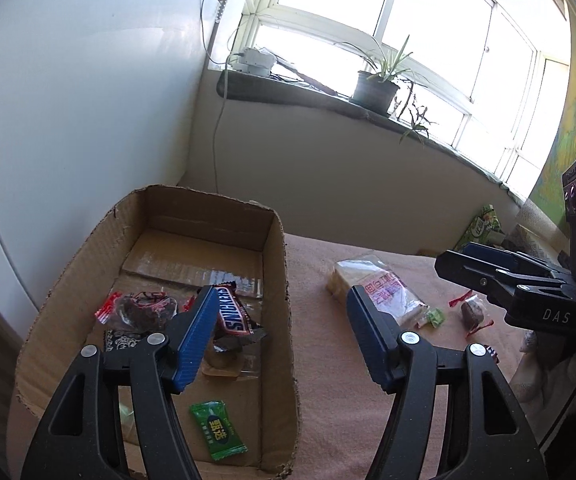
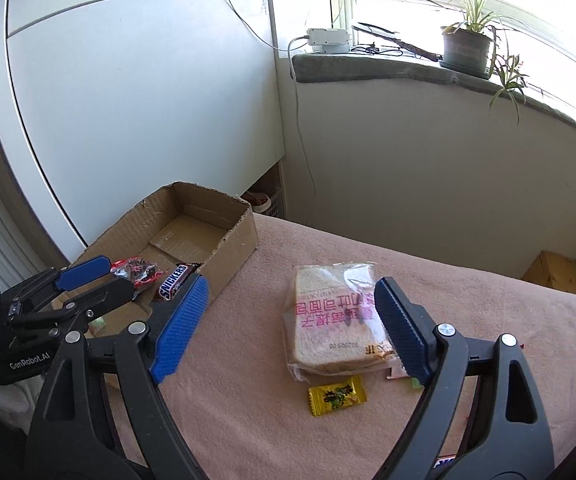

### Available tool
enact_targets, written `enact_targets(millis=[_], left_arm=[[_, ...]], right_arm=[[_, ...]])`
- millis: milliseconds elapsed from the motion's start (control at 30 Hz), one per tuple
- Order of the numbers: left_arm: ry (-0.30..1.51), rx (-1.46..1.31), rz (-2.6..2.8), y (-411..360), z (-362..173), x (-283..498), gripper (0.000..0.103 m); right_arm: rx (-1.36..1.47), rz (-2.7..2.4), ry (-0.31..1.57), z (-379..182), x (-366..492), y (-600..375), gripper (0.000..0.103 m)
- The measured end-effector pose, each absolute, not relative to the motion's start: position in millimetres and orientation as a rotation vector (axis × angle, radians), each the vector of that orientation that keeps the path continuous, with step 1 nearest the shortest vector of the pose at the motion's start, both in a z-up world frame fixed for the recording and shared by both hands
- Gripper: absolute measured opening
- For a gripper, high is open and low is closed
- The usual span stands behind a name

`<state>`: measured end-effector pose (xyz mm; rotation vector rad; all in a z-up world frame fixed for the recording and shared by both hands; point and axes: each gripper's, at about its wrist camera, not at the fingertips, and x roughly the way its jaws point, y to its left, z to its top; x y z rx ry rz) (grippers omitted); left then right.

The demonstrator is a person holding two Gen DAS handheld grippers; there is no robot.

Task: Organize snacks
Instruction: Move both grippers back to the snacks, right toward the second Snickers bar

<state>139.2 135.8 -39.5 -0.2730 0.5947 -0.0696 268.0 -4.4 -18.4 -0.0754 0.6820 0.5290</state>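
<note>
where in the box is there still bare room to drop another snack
The far end of the cardboard box, between its back wall and the Snickers bar, is bare. The near part is crowded: the red-wrapped snack, the Snickers and the green candy lie there. Outside, the pink cloth between the box and the bread pack is free.

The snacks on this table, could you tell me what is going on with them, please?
A person with two handheld grippers is sorting snacks into a cardboard box. A Snickers bar and a green candy already lie inside. Both the left gripper and right gripper are open and empty; the bagged bread still lies on the pink cloth.
</note>
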Motion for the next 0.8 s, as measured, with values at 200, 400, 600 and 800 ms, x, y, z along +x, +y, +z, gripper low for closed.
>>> enact_targets(millis=[200,400,600,800], left_arm=[[0.634,-0.267,-0.162,106,-44,147,0.066],[0.698,-0.251,-0.261,71,-54,155,0.066],[0.776,-0.202,-0.357,34,-69,162,0.062],[0.863,-0.185,-0.430,14,-86,173,0.051]], right_arm=[[-0.045,0.433,0.699,-27,244,-69,0.087],[0.010,0.335,0.741,-46,223,-131,0.087],[0.063,0.275,0.837,-78,207,-168,0.087],[0.137,0.315,0.925,-105,195,-181,0.086]])
